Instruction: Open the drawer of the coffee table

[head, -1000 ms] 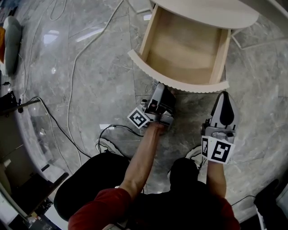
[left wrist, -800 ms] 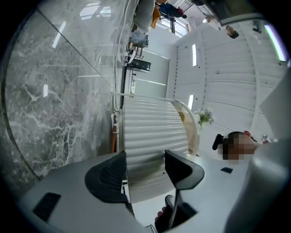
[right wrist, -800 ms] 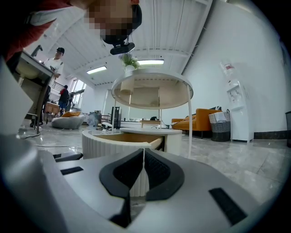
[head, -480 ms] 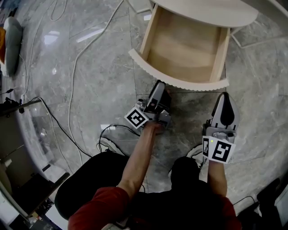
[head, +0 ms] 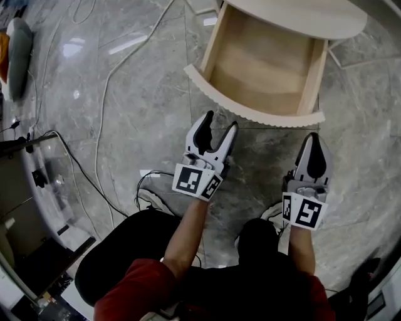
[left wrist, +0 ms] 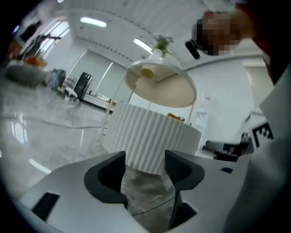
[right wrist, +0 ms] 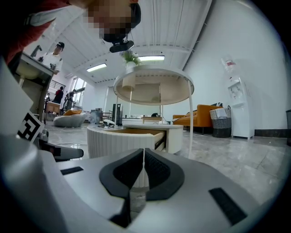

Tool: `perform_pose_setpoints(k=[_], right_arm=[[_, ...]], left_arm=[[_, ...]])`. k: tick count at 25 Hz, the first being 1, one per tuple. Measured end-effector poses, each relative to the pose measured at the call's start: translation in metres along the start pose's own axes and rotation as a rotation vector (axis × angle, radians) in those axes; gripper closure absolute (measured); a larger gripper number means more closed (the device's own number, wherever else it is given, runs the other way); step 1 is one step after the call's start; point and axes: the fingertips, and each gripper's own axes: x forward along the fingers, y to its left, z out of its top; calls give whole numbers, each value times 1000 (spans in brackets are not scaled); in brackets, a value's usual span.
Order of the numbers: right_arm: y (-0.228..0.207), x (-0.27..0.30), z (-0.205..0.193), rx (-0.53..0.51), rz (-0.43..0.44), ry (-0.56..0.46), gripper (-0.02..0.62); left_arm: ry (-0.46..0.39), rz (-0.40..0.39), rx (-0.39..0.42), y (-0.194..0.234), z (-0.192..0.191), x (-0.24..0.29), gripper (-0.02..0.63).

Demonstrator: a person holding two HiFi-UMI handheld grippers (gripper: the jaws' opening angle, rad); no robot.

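Left gripper (head: 220,122): jaws well apart, nothing between them; its own view shows only floor in the gap. It is held level, near the ribbed white curved front (head: 250,114) of the pale wooden drawer (head: 263,69) but not touching it.

Right gripper (head: 313,136): jaws pressed together, empty, near the front's right end and also apart from it.

The drawer stands pulled well out from under the near edge of the round pale-topped coffee table (head: 301,15), its inside bare, over the grey marble floor (head: 125,94).

Judgement: the opening step looks done. Its back lies under the top, so full travel cannot be confirmed. If more pull is wanted, the left jaws must close on the front's rim and draw straight back; otherwise both grippers withdraw.
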Motion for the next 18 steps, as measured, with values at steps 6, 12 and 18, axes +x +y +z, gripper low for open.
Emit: perform_pose_setpoints(k=[6,12,18], right_arm=[[0,1,1,-1,-3,-2,571],[1,1,0,1,-2,1,571],[3,3,6,-7,-4,-10,571]], left_arm=[[113,74,386,-6,-2,-9,332],[59,68,425,-9,11,-11,392],[7,82,425,-2,30,-11,592]])
